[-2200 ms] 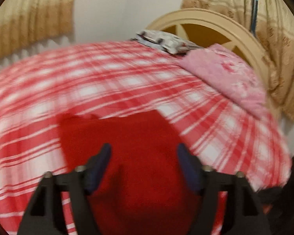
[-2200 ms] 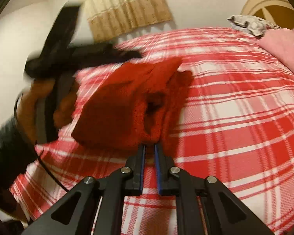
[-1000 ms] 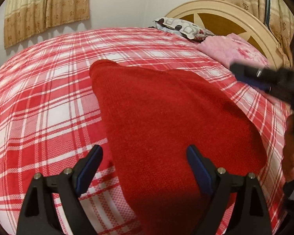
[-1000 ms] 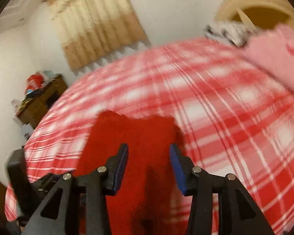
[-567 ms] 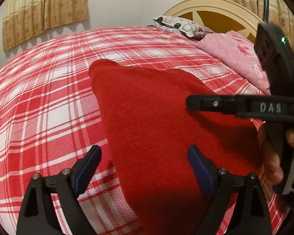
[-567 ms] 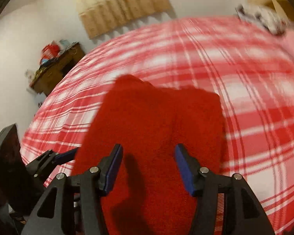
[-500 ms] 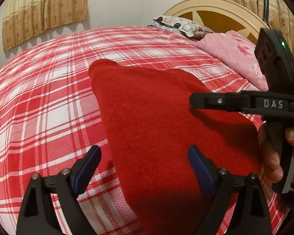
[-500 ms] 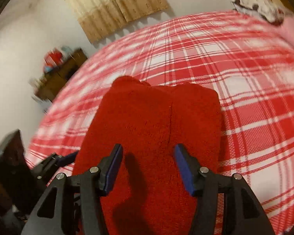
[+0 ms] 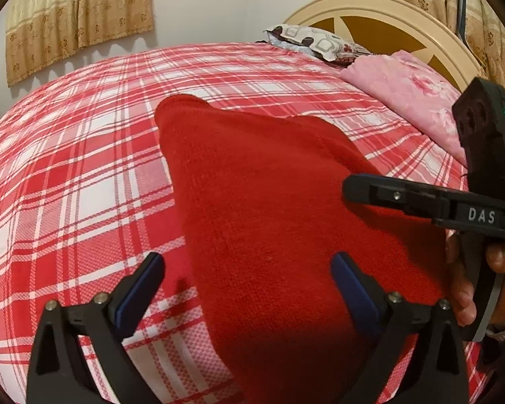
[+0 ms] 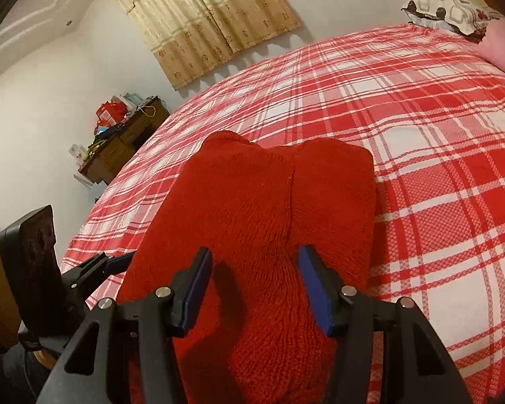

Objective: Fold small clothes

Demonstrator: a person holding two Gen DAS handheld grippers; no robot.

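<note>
On the plaid bed lies a red garment; both claws gape, gripping nothing.

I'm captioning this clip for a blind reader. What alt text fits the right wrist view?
A red knitted garment lies folded on a red and white plaid bedspread, with the right tongs open just above its near end. The left tongs show at the garment's left edge; beige curtains and a cluttered wooden cabinet stand behind.

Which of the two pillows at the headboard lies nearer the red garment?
The pink pillow; the grey patterned pillow sits farther back from the red garment.
</note>
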